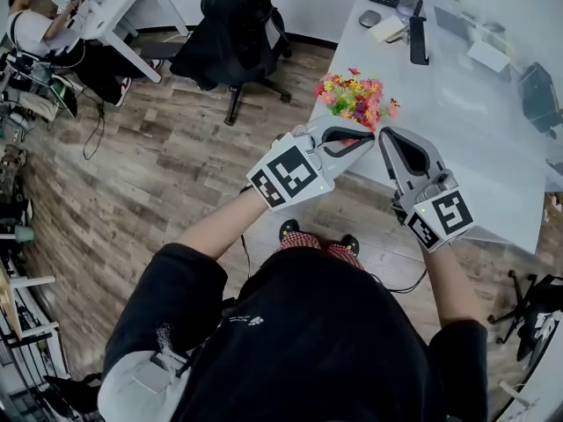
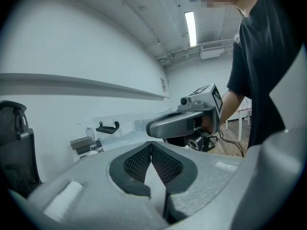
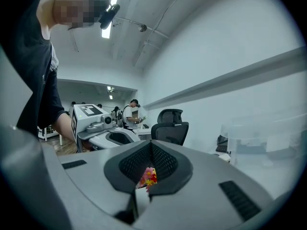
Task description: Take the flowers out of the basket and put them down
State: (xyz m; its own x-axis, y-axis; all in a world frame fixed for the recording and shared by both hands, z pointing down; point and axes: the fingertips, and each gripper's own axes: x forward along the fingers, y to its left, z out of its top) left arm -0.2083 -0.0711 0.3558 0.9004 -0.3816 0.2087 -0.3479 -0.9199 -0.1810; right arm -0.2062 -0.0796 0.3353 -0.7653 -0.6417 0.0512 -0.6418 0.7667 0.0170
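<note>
Nearest, centre frame: left gripper [image 1: 365,139] at 9 o'clock and right gripper [image 1: 385,137] at 3, both shut tight on nothing, tips almost meeting. Just beyond, at 12 o'clock: flowers [image 1: 356,97] on white table [image 1: 457,148] edge. Farther, at 11: black office chair [image 1: 237,33].

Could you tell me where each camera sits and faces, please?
Head view: on the head, steeply down at flowers, left tool, right tool, arms.
Left gripper view: on left tool, facing right tool; torso right.
Right gripper view: on right tool, facing left tool; arm left.
Shared: head and right gripper views show the flowers.
</note>
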